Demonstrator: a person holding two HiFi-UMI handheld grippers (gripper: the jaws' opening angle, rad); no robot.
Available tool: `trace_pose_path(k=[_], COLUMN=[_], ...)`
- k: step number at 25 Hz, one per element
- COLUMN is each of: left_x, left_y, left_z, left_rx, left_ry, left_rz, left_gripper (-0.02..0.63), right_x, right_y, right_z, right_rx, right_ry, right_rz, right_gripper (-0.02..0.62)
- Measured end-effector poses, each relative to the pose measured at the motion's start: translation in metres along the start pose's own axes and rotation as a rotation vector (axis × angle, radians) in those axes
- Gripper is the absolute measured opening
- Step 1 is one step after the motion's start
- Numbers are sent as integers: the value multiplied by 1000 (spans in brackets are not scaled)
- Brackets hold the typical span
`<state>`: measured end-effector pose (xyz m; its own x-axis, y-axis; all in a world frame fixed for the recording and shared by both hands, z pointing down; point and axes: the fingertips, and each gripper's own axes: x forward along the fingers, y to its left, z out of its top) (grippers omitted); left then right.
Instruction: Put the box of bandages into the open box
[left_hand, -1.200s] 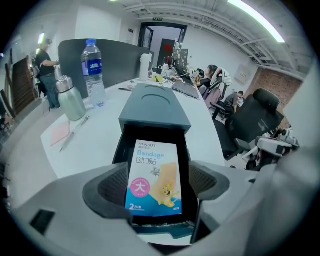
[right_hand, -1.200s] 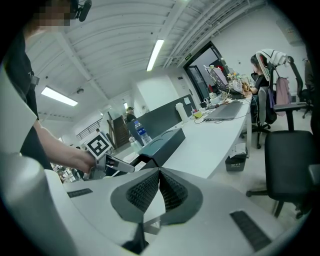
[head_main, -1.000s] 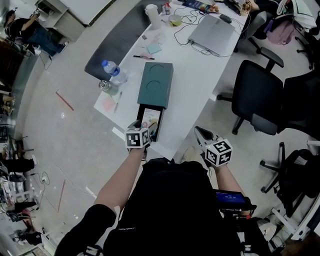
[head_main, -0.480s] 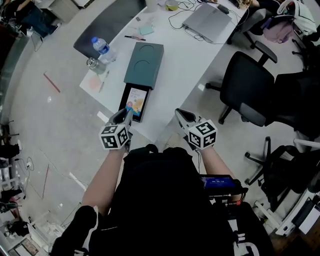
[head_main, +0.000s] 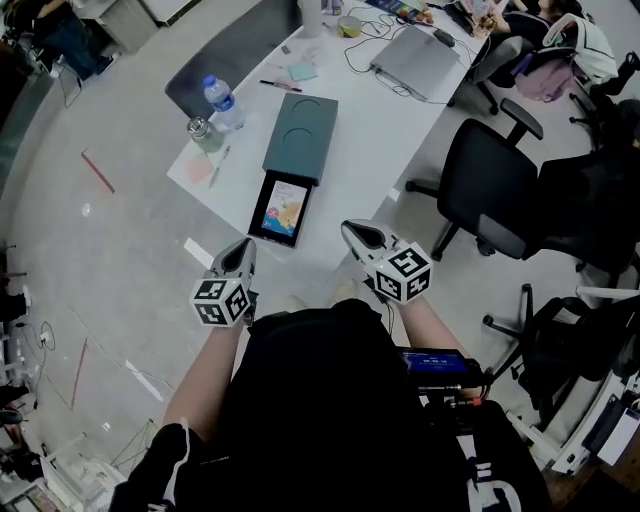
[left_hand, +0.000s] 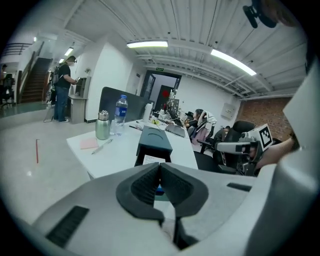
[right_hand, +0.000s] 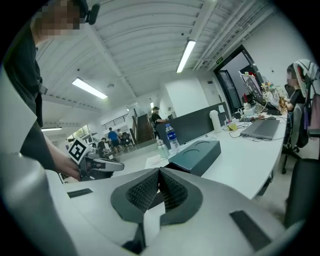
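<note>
The bandage box, colourful on top, lies flat inside the open black box at the near edge of the white table. The teal lid lies just beyond it. My left gripper hangs off the table's near edge, a little short of the open box, jaws shut with nothing between them. In the left gripper view its pads meet in front of the teal lid. My right gripper is also shut and empty, off the table edge to the right, and from it the lid shows ahead.
A water bottle and a metal flask stand at the table's left end beside a pink note and pen. A laptop and cables lie farther back. Black office chairs stand to the right. People are at the room's far side.
My left gripper let go of the bandage box inside the open box, drew back toward me off the table edge and closed. The right gripper stayed near the edge.
</note>
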<state>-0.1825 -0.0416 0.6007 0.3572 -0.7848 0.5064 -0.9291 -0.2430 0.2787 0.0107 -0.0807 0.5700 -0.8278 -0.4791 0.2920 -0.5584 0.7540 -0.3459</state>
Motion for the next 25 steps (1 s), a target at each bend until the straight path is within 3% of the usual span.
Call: trace_pose_path(k=[10, 25], left_x=[-41, -76], left_y=[10, 37], left_z=[-10, -39], left_rx=[5, 15], left_ry=[-60, -38], left_rz=[-90, -155], left_gripper=[9, 9], right_x=[9, 24], right_y=[51, 101], right_z=[-11, -36], right_rx=[-18, -22], right_ry=[19, 19], right_rz=[-21, -109], right_gripper=[23, 23])
